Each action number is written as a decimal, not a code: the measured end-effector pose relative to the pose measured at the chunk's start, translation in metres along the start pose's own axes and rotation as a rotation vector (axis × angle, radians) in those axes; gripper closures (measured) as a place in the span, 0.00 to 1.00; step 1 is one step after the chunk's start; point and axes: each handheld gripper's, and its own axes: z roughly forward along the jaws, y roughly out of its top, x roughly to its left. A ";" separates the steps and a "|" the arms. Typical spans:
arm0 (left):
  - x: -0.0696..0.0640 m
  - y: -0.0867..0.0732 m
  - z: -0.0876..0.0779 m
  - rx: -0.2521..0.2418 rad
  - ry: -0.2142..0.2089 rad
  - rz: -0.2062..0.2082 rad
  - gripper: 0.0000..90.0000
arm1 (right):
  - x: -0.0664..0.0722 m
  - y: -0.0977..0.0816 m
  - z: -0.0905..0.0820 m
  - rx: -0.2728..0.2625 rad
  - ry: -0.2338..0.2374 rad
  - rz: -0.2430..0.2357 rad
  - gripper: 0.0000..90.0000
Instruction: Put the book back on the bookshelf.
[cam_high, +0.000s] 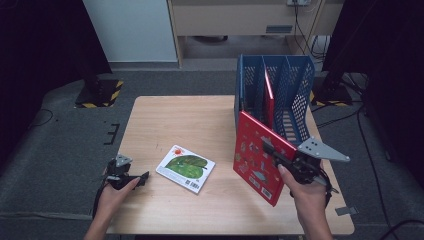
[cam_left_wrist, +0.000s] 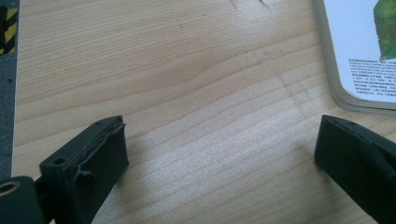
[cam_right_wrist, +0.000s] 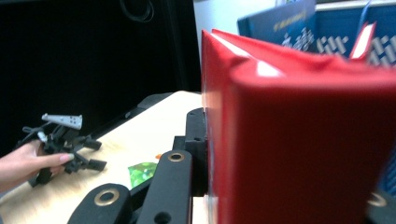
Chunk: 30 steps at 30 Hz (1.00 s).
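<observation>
The right hand-held gripper (cam_high: 272, 152) pinches the red book (cam_high: 260, 157) at its edge, jaws pressed on its cover, and holds it upright and tilted above the bench (cam_high: 165, 117), just in front of the blue file rack (cam_high: 295, 85). Standing on edge like this, the book probably suits sliding into a slot, next to the red book (cam_high: 269, 95) already upright there. The left hand-held gripper (cam_high: 134, 180) rests at the bench's near left corner, jaws spread and empty, out of the way beside the green caterpillar book (cam_high: 186, 167), which lies flat, likely awaiting its turn.
</observation>
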 end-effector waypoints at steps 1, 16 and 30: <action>0.000 0.000 0.000 0.000 0.000 0.000 0.02 | 0.000 0.003 -0.002 -0.002 -0.003 0.000 0.88; 0.000 0.000 0.000 -0.006 -0.002 0.002 0.02 | -0.021 0.048 -0.013 -0.035 -0.101 -0.001 0.88; -0.001 0.000 0.001 -0.006 -0.003 0.003 0.01 | -0.046 0.060 -0.011 -0.055 -0.251 -0.025 0.88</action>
